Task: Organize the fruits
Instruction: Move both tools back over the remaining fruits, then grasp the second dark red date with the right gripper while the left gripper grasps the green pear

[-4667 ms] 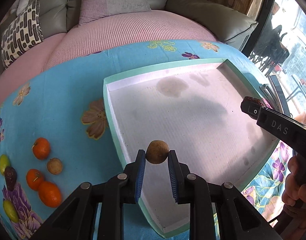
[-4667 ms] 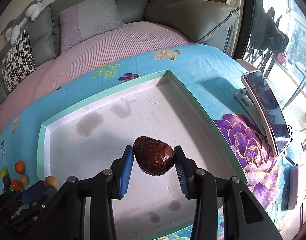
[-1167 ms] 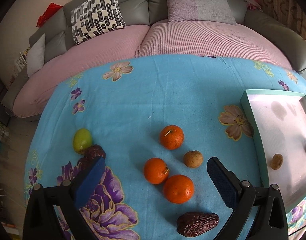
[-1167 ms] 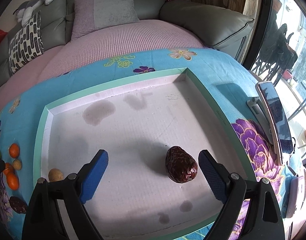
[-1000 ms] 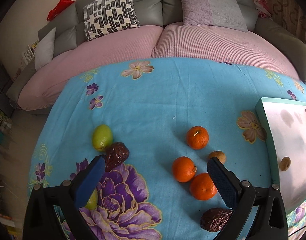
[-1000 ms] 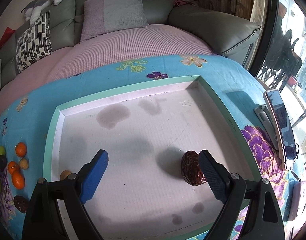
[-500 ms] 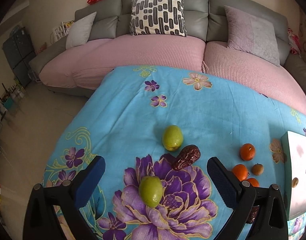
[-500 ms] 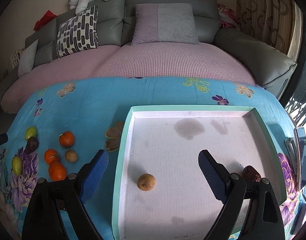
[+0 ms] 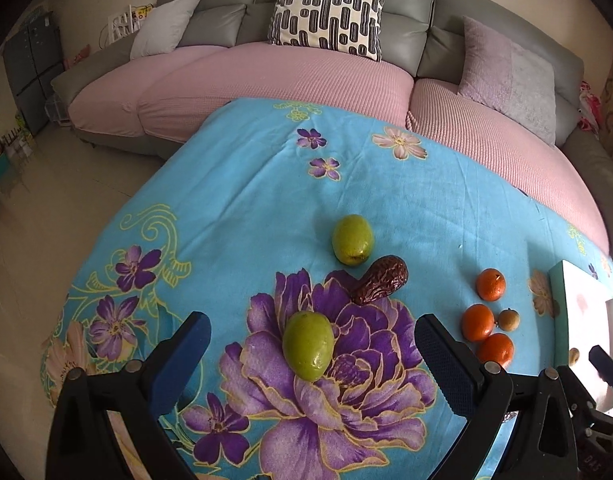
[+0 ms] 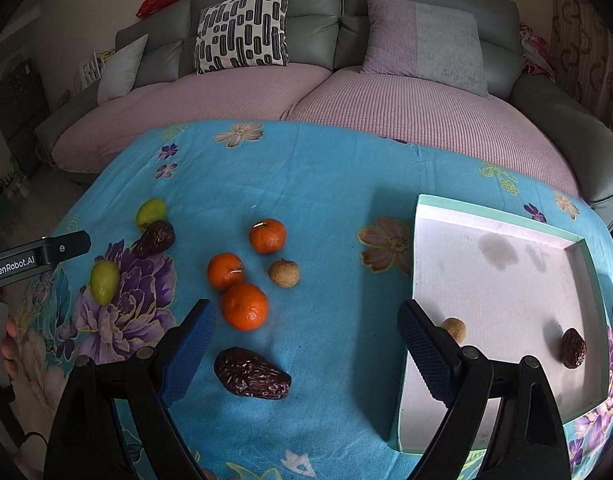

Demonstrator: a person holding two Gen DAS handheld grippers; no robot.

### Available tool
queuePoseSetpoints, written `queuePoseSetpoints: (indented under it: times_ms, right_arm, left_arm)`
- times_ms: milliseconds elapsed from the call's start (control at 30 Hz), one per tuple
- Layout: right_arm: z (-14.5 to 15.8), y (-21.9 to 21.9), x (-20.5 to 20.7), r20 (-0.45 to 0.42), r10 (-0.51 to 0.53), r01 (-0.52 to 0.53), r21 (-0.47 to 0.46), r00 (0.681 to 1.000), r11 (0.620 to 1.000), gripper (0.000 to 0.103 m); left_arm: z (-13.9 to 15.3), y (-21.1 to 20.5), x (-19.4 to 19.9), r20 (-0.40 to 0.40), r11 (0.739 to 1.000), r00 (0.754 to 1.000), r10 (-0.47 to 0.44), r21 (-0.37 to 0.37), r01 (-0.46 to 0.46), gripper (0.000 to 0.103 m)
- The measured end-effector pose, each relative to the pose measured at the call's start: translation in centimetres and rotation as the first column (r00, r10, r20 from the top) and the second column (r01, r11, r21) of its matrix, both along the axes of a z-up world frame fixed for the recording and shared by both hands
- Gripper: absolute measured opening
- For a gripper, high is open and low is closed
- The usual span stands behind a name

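Right wrist view reads "GenRobot.AI" on the left gripper [image 10: 68, 246]. Both grippers, wide open and empty, have left the tray [image 10: 494, 216]; right gripper [image 10: 306, 336] now frames a date [image 10: 250, 374].

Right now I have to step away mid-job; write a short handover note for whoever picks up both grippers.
Left gripper: open, empty, hovering over the near green fruit.
Right gripper: open, empty, above the dark date on the cloth.
Done: one small brown fruit and one date lie in the white tray.
Left on the blue cloth: three oranges, one small brown fruit, two green fruits, two dates.
Likely next: each gripper closes on the fruit beneath it, then carries it to the tray.
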State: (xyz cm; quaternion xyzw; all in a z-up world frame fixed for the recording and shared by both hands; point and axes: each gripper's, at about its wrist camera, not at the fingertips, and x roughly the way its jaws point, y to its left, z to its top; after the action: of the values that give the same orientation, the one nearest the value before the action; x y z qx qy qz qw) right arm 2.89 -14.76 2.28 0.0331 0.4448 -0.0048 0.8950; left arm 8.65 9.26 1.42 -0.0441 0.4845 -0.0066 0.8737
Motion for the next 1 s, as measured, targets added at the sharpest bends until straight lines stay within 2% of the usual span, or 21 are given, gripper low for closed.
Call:
queuePoseSetpoints:
  times_ms: [167,400,500,533,600,700,867,1000]
  right_arm:
    - [-2.6,2.1,0.2,-0.101,0.023,-0.023,0.002,0.995,1.000,0.092]
    - [-4.7,3.1,0.1,-0.175,0.025,-0.023,0.016,0.984,1.000,0.092]
    - [-4.8,3.2,0.2,-0.178,0.024,-0.021,0.018,0.984,1.000,0.080]
    - [-4.9,3.2,0.1,-0.182,0.023,-0.019,0.024,0.983,1.000,0.075]
    - [-5.0,3.0,0.1,-0.192,0.025,-0.017,0.044,0.981,0.999,0.068]
    - [-4.9,2.9,0.1,-0.200,0.028,-0.017,0.060,0.979,0.998,0.058]
    - [-4.4,3.0,0.0,-0.182,0.032,-0.022,0.059,0.983,0.998,0.058]
    - [-3.5,2.7,-0.3,-0.151,0.022,-0.013,0.060,0.988,0.998,0.058]
  left_arm:
    - [-2.9,-0.4,1.0,-0.091,1.000,0.996,-0.005,-0.015,0.003,0.101]
    - [-4.9,-0.3,1.5,-0.156,0.999,0.988,0.009,-0.037,-0.015,0.073]
    - [-5.0,-0.4,1.5,-0.161,0.999,0.987,0.011,-0.030,-0.016,0.060]
    - [-5.0,-0.4,1.5,-0.162,0.999,0.987,0.010,-0.030,-0.015,0.051]
    - [-5.0,-0.4,1.3,-0.163,0.999,0.987,0.013,-0.026,-0.018,0.042]
    - [-4.9,-0.4,1.5,-0.160,0.999,0.987,0.017,-0.030,-0.022,0.041]
    - [-4.6,-0.5,1.4,-0.151,0.999,0.988,0.016,-0.032,-0.021,0.041]
    - [-3.4,-0.6,1.0,-0.114,0.999,0.993,0.015,-0.040,-0.019,0.041]
